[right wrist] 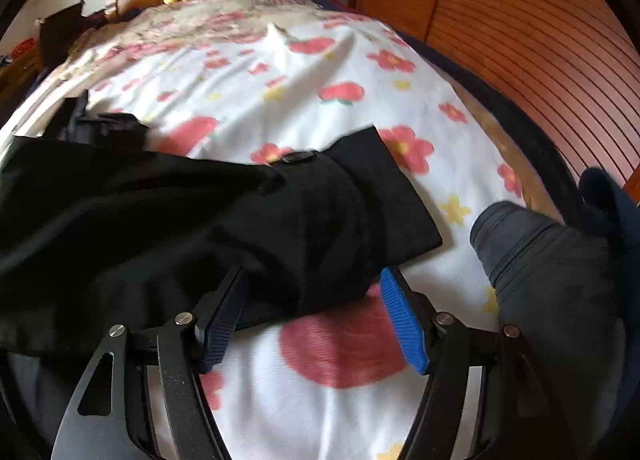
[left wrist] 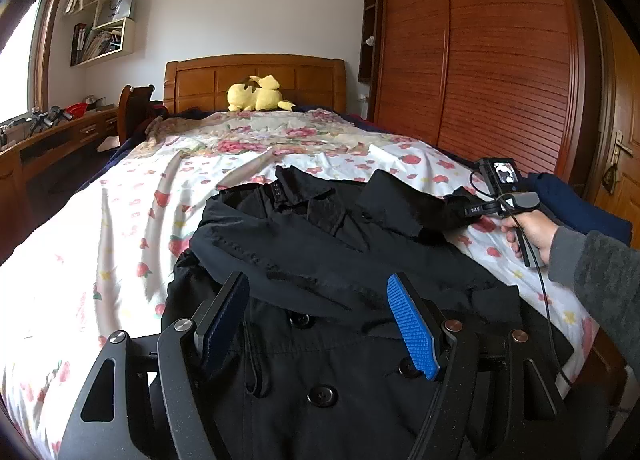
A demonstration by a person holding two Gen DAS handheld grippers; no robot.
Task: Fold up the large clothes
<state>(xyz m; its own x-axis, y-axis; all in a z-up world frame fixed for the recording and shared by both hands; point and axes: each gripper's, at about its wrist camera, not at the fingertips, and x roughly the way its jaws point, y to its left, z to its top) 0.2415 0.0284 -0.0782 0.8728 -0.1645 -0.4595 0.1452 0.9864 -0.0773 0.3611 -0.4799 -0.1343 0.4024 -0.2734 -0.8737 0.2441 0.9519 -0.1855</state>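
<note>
A large black coat (left wrist: pixel 320 252) with dark buttons lies front-up on the floral bed sheet (left wrist: pixel 100 244), one sleeve folded across its chest. My left gripper (left wrist: pixel 318 292) is open just above the coat's middle, holding nothing. The right gripper shows in the left wrist view (left wrist: pixel 476 210) at the coat's right sleeve end. In the right wrist view the right gripper (right wrist: pixel 312 284) is open, its blue pads (right wrist: pixel 404 324) either side of the black sleeve cuff (right wrist: pixel 352 208), which lies on the sheet (right wrist: pixel 320 412).
A yellow plush toy (left wrist: pixel 256 98) sits by the wooden headboard (left wrist: pixel 256 76). A wooden wardrobe (left wrist: pixel 480 52) runs along the right of the bed. A dark grey garment (right wrist: pixel 548 272) lies right of the cuff. A desk (left wrist: pixel 52 136) stands at the left.
</note>
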